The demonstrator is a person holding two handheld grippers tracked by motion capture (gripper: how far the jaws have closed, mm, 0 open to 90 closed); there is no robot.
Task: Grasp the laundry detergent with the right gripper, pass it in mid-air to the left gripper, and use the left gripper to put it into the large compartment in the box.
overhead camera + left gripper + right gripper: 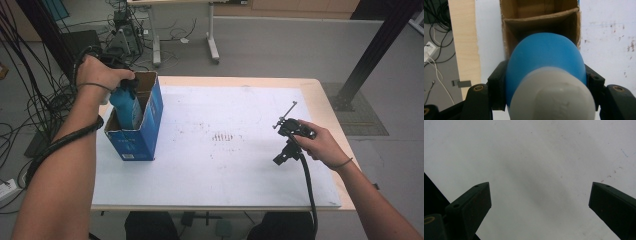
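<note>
A blue bottle (128,106) with a white cap (554,97) hangs upright, its lower part inside an open cardboard box (136,144) with blue outer walls at the table's left side. My left gripper (124,89) is shut on the bottle's upper body, one black jaw on each side. In the left gripper view the bottle (546,56) sits over the box's brown inside (539,20), which is split by a cardboard divider. At the right my right gripper (281,158) is open just above the white sheet, and in its own view the right gripper (540,200) has nothing between its jaws.
A white sheet (225,150) with faint brown marks covers the wooden table (320,95). Cables (30,100) lie on the floor to the left. Another table's legs (212,47) stand behind, and a black post (370,55) rises at the back right.
</note>
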